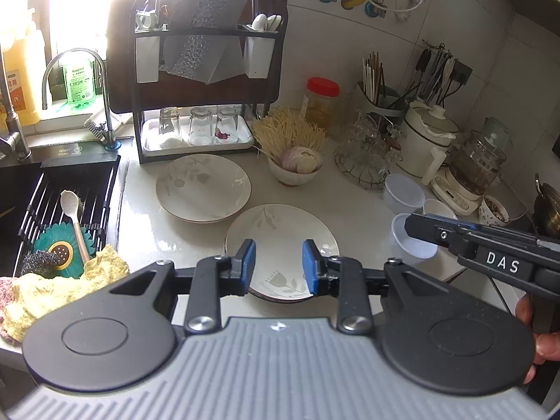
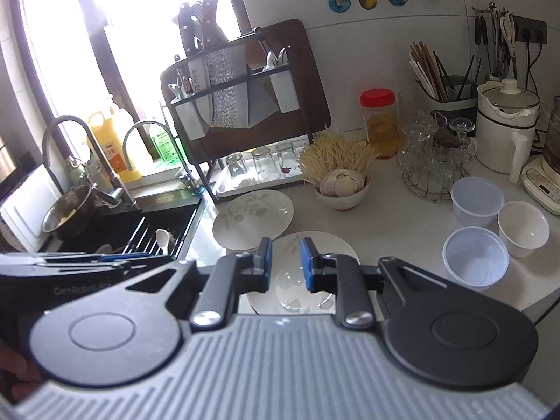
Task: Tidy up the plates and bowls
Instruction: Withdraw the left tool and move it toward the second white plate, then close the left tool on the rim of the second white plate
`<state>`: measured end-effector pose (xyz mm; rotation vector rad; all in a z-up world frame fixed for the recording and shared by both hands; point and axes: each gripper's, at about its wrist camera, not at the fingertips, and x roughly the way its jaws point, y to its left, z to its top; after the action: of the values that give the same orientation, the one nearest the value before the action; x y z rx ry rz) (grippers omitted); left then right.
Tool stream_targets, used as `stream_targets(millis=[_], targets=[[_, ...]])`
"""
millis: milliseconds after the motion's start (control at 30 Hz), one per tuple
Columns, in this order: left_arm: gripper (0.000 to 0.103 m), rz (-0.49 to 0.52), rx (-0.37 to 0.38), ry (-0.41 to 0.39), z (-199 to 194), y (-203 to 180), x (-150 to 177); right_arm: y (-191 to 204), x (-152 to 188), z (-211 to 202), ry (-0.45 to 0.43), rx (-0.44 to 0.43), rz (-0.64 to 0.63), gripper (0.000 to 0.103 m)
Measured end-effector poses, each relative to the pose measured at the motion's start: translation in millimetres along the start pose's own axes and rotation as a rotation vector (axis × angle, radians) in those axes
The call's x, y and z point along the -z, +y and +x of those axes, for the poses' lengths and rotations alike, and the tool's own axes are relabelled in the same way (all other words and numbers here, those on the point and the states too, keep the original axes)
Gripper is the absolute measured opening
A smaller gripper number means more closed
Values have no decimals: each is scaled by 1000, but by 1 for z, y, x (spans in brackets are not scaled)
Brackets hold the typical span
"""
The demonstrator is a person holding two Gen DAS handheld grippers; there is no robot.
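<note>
two plates on the counter, both grippers above them, empty.

left gripper and right gripper jaws slightly spread, pinching nothing; near plate apparently overlaps far plate, plastic bowls right.

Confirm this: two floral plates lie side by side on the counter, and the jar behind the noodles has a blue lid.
Not quite. The jar behind the noodles has a red lid, not blue; the right wrist view shows it clearly. The far plate and near plate do lie side by side on the counter.
</note>
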<state>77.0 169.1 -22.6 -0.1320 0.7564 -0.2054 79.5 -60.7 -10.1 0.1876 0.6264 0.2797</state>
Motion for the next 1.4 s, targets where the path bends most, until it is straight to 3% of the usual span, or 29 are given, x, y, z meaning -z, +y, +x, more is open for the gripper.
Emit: stream_targets(millis=[900,1133,1400], targets=[[38,-100,-148,5,38,-65,4,-68,-2,33,114,-155,-45,22],[38,-111,-169,18,48,-55,-2,-68,-8,49,118,-172,-37,22],[38,-121,-157,50,77,-16,-18,-57,-21,85,143,-155,-32,22]])
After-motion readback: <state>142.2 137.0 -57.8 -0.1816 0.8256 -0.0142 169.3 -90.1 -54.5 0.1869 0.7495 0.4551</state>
